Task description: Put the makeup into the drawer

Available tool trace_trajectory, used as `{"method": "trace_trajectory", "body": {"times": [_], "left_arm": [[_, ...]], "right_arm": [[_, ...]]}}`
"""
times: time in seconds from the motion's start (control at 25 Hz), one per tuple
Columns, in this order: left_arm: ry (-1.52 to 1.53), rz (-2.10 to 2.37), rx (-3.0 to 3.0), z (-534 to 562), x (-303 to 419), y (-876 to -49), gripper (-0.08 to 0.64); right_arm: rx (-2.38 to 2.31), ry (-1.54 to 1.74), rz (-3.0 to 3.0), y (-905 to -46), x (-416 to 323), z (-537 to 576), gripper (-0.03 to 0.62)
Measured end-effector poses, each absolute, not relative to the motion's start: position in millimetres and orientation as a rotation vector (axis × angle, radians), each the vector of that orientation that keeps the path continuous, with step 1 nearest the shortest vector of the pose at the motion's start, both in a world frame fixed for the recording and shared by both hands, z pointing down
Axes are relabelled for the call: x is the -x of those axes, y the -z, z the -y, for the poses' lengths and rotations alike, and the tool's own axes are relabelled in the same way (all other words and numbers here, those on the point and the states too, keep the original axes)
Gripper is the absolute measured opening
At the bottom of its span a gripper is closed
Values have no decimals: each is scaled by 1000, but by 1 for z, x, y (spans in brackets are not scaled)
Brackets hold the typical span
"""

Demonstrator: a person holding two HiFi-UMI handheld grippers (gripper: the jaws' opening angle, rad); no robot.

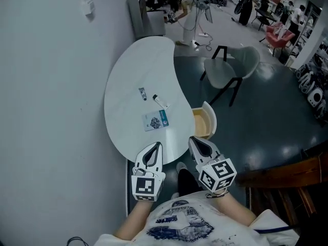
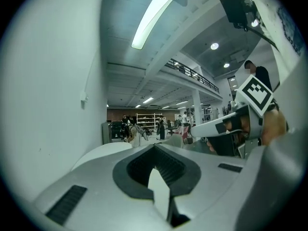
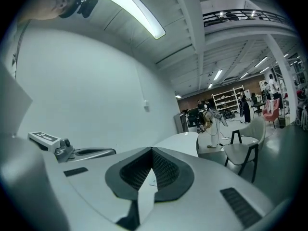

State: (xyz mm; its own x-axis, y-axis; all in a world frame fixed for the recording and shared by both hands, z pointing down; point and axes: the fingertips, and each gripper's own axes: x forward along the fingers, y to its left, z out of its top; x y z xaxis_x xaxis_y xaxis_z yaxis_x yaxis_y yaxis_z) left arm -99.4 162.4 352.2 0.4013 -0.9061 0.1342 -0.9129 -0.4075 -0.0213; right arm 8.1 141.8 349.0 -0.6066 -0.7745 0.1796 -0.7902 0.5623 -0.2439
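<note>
Three makeup items lie on the white curved table [image 1: 128, 86]: a small grey tube [image 1: 142, 93], a white stick with a black cap [image 1: 159, 101], and a flat blue-and-white packet [image 1: 155, 120]. A drawer [image 1: 207, 118] with a pale wooden inside stands open at the table's right edge. My left gripper [image 1: 158, 145] hovers over the table's near edge, shut and empty. My right gripper [image 1: 192, 139] is beside it, just short of the drawer, also shut and empty. In the left gripper view my left gripper [image 2: 154, 146] points level over the table, as does my right gripper [image 3: 151, 149] in the right gripper view.
A white wall [image 1: 46, 111] runs along the table's left side. A grey chair with black legs [image 1: 230, 68] stands on the dark floor to the right. Dark wooden furniture [image 1: 287, 181] is at the lower right. People and shelves are far back in the room.
</note>
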Motion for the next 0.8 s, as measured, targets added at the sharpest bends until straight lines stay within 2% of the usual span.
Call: {"method": "trace_trajectory", "body": {"times": [0.8], "left_arm": [[-233,1962,-2331,-2,144,-364,34]], "right_arm": [[-1000,-479,2831,-362,45,49,19]]}}
